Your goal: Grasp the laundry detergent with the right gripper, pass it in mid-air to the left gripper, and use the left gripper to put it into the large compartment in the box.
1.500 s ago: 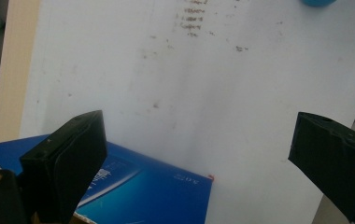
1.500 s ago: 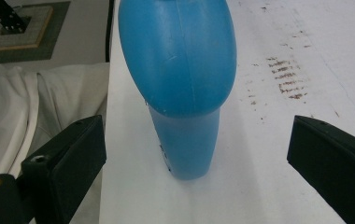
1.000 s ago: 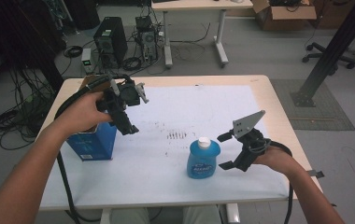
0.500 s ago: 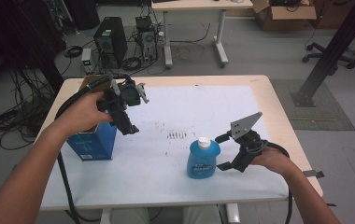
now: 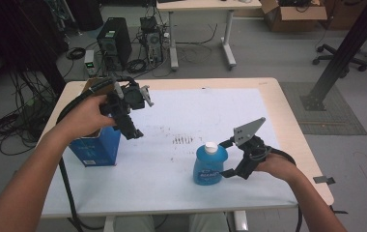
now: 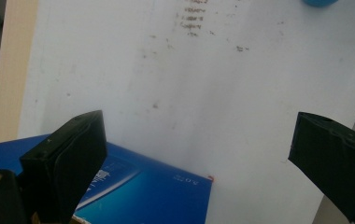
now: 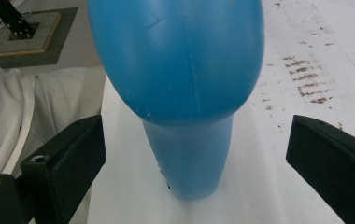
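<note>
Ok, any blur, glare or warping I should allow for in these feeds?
High view: sharp, evenly lit, no glare. Left gripper view: soft, box blurred. Right gripper view: bottle so near that it bulges, its edges soft, a faint sheen but no glare.

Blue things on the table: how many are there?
2: a blue box at the left side under the left gripper, a blue bottle between the open right gripper's jaws.

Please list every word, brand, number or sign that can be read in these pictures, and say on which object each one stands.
No text can be read with certainty.
Blue bottle: its label carries white lettering, too blurred to read.
Blue box: small white print on its face, too small and blurred to read.
White sheet on the table: rows of brown marks, smudges rather than legible writing.
</note>
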Tool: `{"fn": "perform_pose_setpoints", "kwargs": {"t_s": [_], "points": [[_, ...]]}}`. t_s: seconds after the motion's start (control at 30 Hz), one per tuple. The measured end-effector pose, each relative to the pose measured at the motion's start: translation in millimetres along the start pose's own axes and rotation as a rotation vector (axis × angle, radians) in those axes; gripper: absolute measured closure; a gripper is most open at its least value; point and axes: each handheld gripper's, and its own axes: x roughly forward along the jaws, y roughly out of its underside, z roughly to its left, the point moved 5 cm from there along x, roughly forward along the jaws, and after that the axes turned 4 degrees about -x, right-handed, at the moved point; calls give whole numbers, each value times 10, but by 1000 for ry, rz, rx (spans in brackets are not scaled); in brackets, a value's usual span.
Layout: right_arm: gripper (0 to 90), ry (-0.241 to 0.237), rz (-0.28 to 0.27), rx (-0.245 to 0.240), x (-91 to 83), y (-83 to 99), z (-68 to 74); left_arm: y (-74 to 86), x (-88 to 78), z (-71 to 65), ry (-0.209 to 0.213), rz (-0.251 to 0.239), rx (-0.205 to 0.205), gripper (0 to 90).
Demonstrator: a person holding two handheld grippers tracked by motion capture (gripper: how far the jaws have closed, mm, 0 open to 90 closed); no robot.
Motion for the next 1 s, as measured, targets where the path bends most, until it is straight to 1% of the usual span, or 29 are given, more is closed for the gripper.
{"fn": "perform_pose_setpoints", "kwargs": {"t_s": [0.13, 0.3, 0.47, 1.0], "points": [[46, -8, 8, -1, 45, 8, 7, 1, 1, 1, 0, 1, 0, 47], [48, -11, 0, -6, 92, -5, 15, -4, 9, -3, -1, -2, -5, 47], [49, -14, -1, -13, 131, -21, 23, -7, 11, -3, 0, 2, -1, 47], [69, -14, -30, -27, 224, -69, 20, 4, 22, 2, 1, 2, -3, 47]]}}
